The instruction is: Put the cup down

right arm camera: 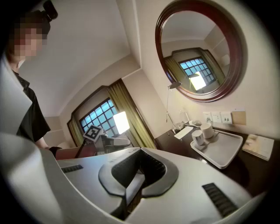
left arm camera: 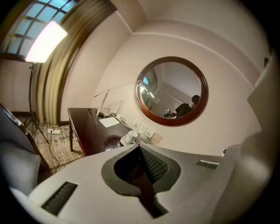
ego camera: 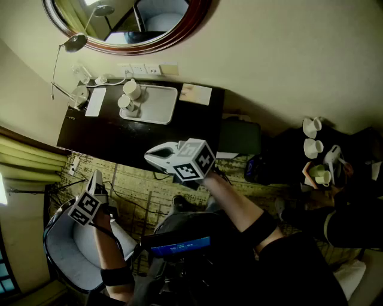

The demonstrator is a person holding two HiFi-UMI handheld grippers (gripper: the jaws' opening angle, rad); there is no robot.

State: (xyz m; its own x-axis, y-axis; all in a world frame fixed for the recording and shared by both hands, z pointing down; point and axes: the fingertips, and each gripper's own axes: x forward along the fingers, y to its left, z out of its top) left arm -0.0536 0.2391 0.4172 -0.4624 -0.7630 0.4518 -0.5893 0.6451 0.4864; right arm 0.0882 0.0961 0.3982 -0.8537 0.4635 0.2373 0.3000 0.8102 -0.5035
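The left gripper is held low at the left with its jaws pressed together, and nothing is seen between them in the left gripper view. The right gripper is raised higher and nearer the middle. Its jaws are likewise closed on nothing. No cup is carried by either.

Below the left gripper a grey armchair is seen, and past it a patterned carpet. Beyond the carpet stands the dark desk, well apart from both grippers. A white tray lies by the desk's far edge, against the wall. Two white cups, one nearer and one farther, stand upright at the tray's left edge. A sheet of paper and a lamp are kept at the desk's far left corner. A round mirror hangs on the wall above. More cups are seen off to the right, away from the desk.

Which cup is meant cannot be told. As none is held and all are standing, the setting-down is judged either finished or not yet begun. If a cup is to be taken, the jaws would have to be opened and one gripper carried forward over the desk's near edge to the tray's left edge.
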